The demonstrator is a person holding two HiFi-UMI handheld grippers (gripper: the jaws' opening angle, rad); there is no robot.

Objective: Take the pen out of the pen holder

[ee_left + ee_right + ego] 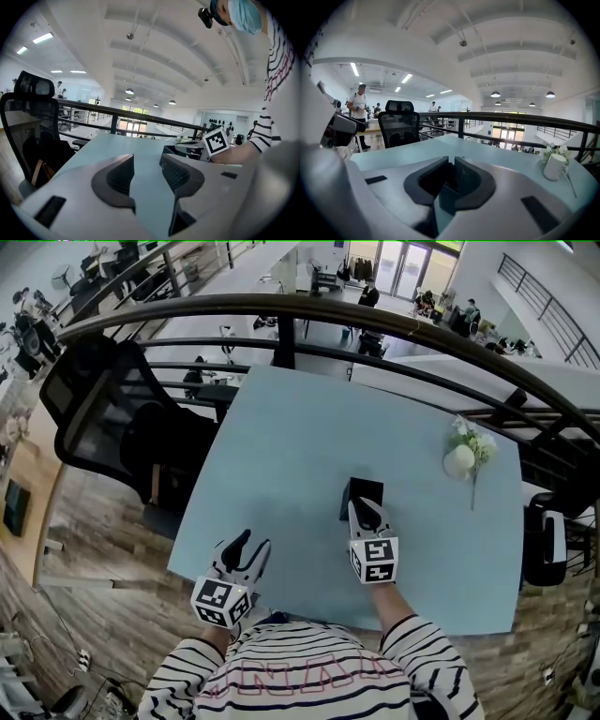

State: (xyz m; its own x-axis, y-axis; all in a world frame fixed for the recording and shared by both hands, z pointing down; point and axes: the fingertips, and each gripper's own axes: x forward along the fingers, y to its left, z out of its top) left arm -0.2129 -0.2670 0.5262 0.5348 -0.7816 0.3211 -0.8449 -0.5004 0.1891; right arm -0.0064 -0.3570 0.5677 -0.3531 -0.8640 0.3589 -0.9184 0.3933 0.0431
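The pen holder (364,489), a dark square box, is seen standing upright on the pale blue counter (281,446), right of its middle and toward the near edge. The pen itself cannot be made out in any view; the opening of the holder is partly covered by the right gripper (365,508). That gripper is held just at the near side of the holder, with its tips over the near rim. In the right gripper view its jaws are drawn almost together, leaving only a thin slit; a dark shape fills the slit, and what it is cannot be told. The left gripper (253,542) is held apart from the holder, near the front left corner of the counter. Its jaws are spread wide, and only bare counter is seen between them. A white vase of flowers (460,461) is placed well apart from the holder, toward the far right edge. A black office chair (103,409) is seen beside the counter on the left, and a dark curved railing (309,307) runs beyond its far end.
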